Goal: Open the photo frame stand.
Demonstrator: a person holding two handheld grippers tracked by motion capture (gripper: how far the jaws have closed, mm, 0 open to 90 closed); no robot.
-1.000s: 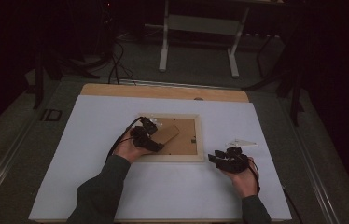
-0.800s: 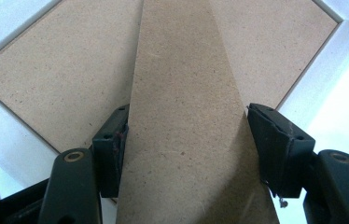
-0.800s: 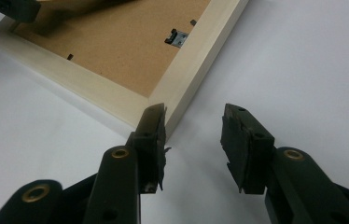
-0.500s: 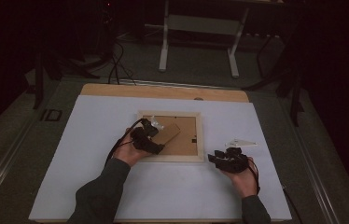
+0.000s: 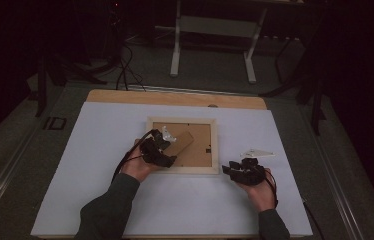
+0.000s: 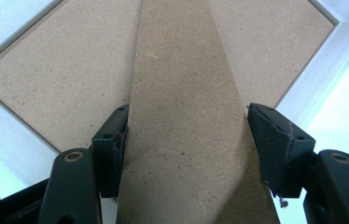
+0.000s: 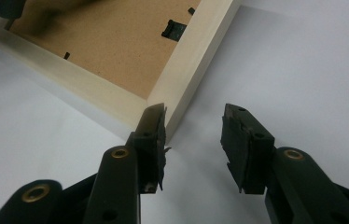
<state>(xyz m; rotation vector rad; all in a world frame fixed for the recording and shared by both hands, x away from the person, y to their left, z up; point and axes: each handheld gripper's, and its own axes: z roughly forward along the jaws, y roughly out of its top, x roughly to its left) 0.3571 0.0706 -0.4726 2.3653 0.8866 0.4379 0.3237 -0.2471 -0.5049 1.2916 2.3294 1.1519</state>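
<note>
A pale wooden picture frame (image 5: 215, 145) lies face down on the table, its brown backing board (image 6: 60, 74) up. The board's cardboard stand (image 6: 182, 93) runs between the jaws of my left gripper (image 6: 186, 116), whose pads press on its two long edges. From above, the left gripper (image 5: 167, 152) sits over the frame's near-left part. My right gripper (image 7: 193, 112) rests at the frame's near-right corner (image 7: 170, 107) with its jaws open. Its left jaw tip is beside that corner, and only white tabletop lies between the pads. From above the right gripper (image 5: 230, 169) points left.
A white sheet (image 5: 100, 150) covers the table, and a strip of bare wood (image 5: 175, 97) shows along the far edge. Small black turn clips (image 7: 172, 30) sit on the backing near the frame's right side. Desk legs (image 5: 176, 55) and cables (image 5: 125, 70) stand on the floor beyond.
My left hand has drawn slightly toward the near side of the frame, along the stand. The right hand and the frame have stayed put.
</note>
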